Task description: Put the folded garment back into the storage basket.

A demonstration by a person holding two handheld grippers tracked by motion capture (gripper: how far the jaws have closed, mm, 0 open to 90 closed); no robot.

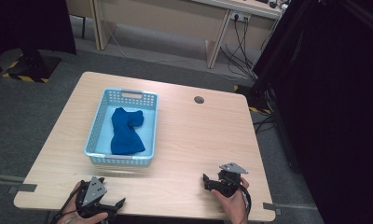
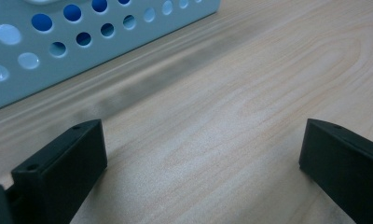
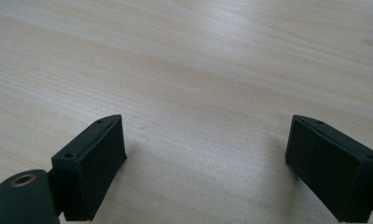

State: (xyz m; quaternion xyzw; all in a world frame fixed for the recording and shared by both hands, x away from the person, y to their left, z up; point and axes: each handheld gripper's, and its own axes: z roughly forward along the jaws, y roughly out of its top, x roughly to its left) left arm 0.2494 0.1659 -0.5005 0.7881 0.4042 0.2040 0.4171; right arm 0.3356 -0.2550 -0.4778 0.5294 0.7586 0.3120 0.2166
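Two grippers, left gripper (image 1: 111, 208) and right gripper (image 1: 210, 181), rest spread wide on the bench (image 1: 198, 135); blue cloth (image 1: 125, 131) fills the basket (image 1: 120, 160) at eleven o'clock, nothing between.

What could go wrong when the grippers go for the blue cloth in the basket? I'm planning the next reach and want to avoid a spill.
1. The blue cloth lies low inside the basket, so a jaw coming in flat may catch the rim and shove or tip the light basket.
2. The left gripper sits close to the basket's near wall; a forward push could slide it.
3. The open right gripper is farther off, and reaching across may crowd the left one.
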